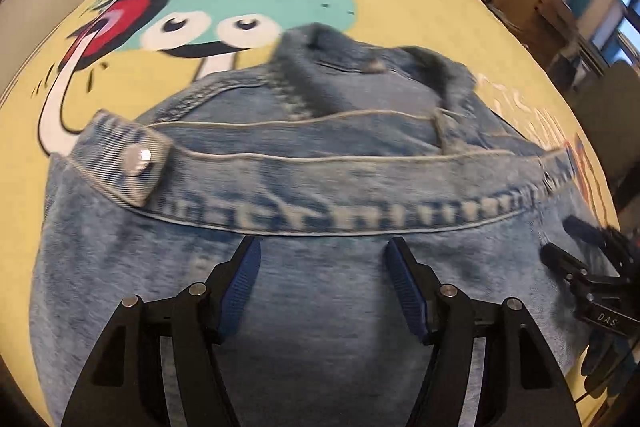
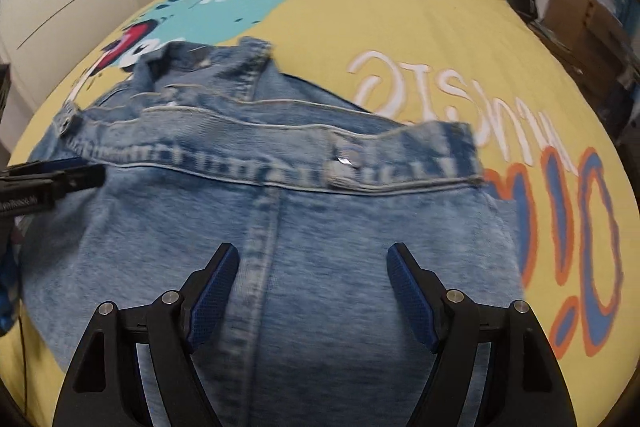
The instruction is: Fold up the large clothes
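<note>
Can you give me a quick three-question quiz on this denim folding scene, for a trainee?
1. True or false: the left gripper is shut on the denim jacket.
2. What does the denim jacket lie on? A) a bare wooden table B) a yellow bedspread with cartoon print C) a grey carpet
3. Fill in: in the right wrist view, the metal snap button sits on the jacket's ____ band, beyond the right gripper.

Key
1. False: both grippers are open above the fabric, jaws spread wide, holding nothing.
2. B
3. Hem, the stitched band running across the jacket.
</note>
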The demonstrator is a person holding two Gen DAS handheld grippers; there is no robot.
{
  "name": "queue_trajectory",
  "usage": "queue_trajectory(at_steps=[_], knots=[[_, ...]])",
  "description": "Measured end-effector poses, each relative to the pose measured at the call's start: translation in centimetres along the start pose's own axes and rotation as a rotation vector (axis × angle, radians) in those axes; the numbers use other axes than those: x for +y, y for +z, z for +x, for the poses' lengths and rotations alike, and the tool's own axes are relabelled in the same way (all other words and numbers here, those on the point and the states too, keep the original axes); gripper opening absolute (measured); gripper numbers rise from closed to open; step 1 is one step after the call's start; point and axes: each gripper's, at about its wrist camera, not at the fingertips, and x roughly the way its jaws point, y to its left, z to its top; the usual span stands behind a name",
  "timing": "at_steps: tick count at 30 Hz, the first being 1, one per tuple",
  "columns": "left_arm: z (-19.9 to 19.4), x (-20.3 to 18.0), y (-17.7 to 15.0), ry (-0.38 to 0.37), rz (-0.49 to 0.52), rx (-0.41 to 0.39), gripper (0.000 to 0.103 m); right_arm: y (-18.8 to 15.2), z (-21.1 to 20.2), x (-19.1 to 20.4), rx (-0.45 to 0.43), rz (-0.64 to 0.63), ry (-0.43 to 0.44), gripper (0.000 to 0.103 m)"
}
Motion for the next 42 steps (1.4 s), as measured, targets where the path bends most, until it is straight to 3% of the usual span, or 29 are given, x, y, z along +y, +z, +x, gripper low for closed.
queue_trajectory(at_steps=[3, 9, 15, 18, 24, 35, 42], knots=[[-1.1, 0.9, -0.2, 0.032, 0.0, -0.022, 0.06, 0.2, -1.1, 0.1, -0.017, 0.01, -0.041, 0.08], [-2.3, 0.9, -1.2, 0.076, 0.034, -0.055, 0.06, 1.4, -2.1, 3.2, -0.07, -0.006, 0.05, 0.08], [-1.3, 3.5, -2.2, 0.167, 0.021, -0.065, 0.061, 1.8, -0.4, 7.1, -0.052, -0.056, 0.102, 0.08], [-2.0, 5.3, -2.9, 0.151, -0.001, -0.074, 0.068, 1.6, 1.2, 7.7, -0.024, -0.069, 0.066, 0.08], [-3.0, 6.0, -3.4, 0.142, 0.01, -0.08, 0.073, 1.6, 1.5, 6.0, 0.01, -0.026, -0.03, 0.08], [-6.4, 4.7, -5.8, 0.11, 0.005, -0.125, 0.073, -1.7, -4.4, 3.3, -0.04, 0.019, -0.02, 0.08], [-6.5, 4.3, -8.2, 0.09, 0.002, -0.095, 0.073, -6.0, -5.1, 0.1, 0.019, 0.1, -0.041, 0.08]])
